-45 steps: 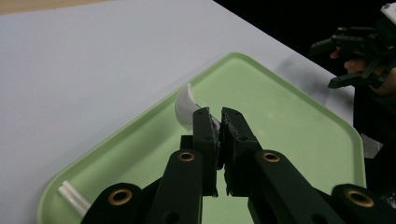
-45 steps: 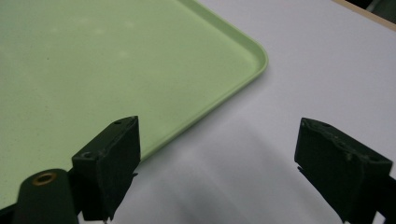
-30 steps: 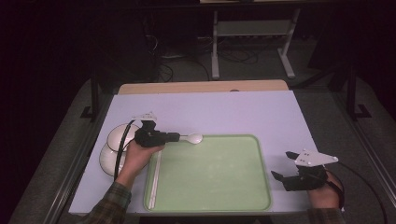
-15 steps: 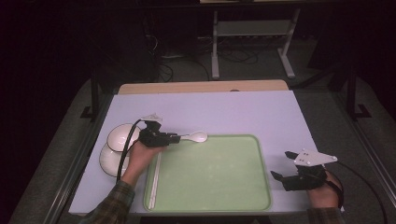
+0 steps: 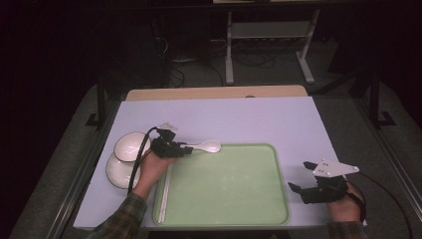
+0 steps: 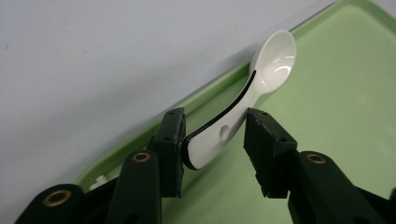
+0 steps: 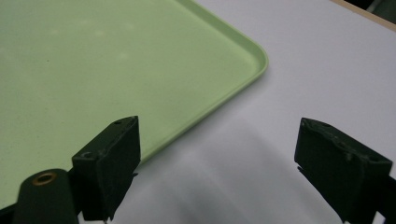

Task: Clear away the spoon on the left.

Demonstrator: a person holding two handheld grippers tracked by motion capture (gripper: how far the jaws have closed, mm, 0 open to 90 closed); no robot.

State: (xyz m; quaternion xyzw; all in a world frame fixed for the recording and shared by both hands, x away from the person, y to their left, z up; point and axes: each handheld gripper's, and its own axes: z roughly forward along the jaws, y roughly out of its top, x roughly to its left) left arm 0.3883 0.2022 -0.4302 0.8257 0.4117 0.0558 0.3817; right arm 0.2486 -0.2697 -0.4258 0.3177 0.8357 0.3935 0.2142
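Observation:
A white spoon [image 5: 208, 146] [image 6: 261, 79] lies across the far rim of the green tray [image 5: 229, 199] [image 6: 336, 121], with its bowl over the tray. My left gripper [image 5: 187, 149] [image 6: 215, 116] straddles the spoon's handle. Its jaws have just been opening: the handle leans on one pad, and a gap shows at the other. My right gripper [image 5: 300, 176] [image 7: 217, 128] stands open over the white table by the tray's near right corner [image 7: 252, 60], with nothing between its fingers.
Two white bowls [image 5: 132, 145] [image 5: 119, 170] sit on the table left of the tray, under the left gripper's cable. A pair of pale chopsticks [image 5: 165, 191] lies along the tray's left edge. A wooden board [image 5: 214, 93] borders the table's far side.
The left hand and spoon have shifted slightly toward the tray. The right gripper has not moved.

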